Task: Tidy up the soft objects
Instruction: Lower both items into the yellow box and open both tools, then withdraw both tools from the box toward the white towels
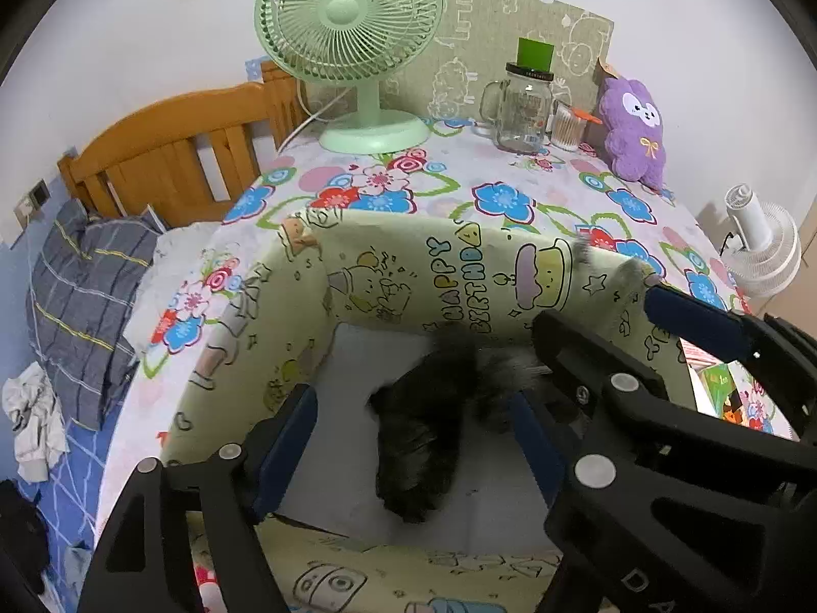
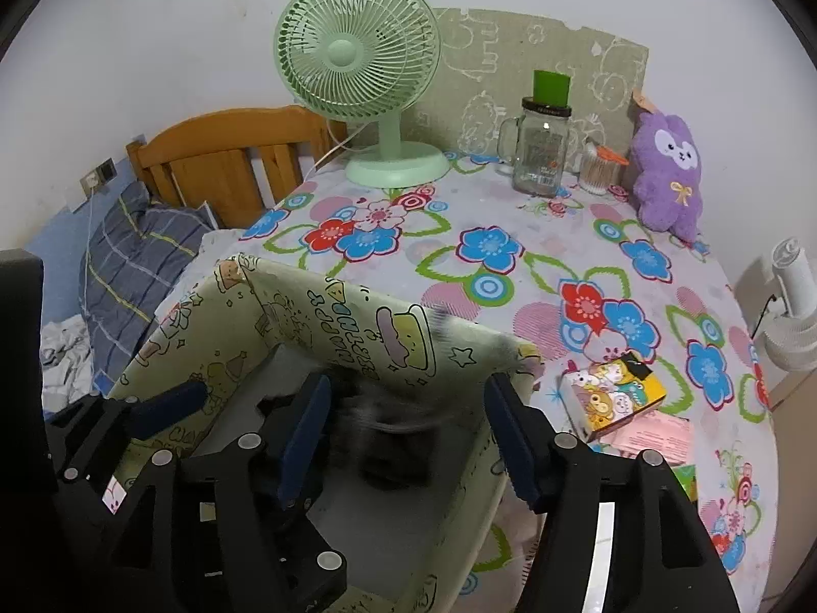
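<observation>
The step in hand looked like letting a dark furry toy (image 1: 424, 424) drop into the box (image 1: 357, 276) at lower centre. Both the left tongs (image 1: 408, 439) and right tongs (image 2: 408, 434) stood spread, pinching nothing, the toy lying loose on the box floor. To finish well, lift both tongs straight up clear of the walls (the fur could snag a pad), then go for the purple plush (image 2: 669, 173) at upper right. Counted: one surface (image 2: 510, 204), one box, two fans, one jar, two soft toys.

dark furry thing (image 2: 393, 439) in the box (image 2: 316, 316) is motion-blurred.
</observation>
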Tool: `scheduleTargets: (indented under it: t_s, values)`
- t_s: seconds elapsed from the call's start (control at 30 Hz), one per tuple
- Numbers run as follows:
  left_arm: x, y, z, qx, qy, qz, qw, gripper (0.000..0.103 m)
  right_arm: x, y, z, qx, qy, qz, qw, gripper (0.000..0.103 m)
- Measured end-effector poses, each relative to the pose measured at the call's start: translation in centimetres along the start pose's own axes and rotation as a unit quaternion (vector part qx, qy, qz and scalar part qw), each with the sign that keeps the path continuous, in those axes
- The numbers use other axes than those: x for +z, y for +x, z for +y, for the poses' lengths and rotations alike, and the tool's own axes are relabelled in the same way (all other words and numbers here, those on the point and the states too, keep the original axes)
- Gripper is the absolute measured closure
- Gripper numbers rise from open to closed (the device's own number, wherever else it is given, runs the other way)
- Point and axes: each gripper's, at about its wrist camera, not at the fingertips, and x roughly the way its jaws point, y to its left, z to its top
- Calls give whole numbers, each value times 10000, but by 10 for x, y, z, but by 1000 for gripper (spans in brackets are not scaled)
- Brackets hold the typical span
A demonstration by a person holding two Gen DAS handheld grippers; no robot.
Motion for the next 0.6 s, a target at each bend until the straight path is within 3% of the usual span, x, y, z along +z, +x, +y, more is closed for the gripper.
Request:
scheduleTargets:
  t_s: [0.13,0.5,0.6]
  values:
    - [-1,-9,-1,19,29,-106,9999,16,-2,-10,1,-100,-2,-66,9999,28]
    - [-4,-41,-9,29,152,-492,9987,8,-4,-44,-2,-162,26,-305,9994,26]
    - [-4,-50,-13,-21,175,-592,9981,6,-5,-55,-4,-220,41,-395,9990,18]
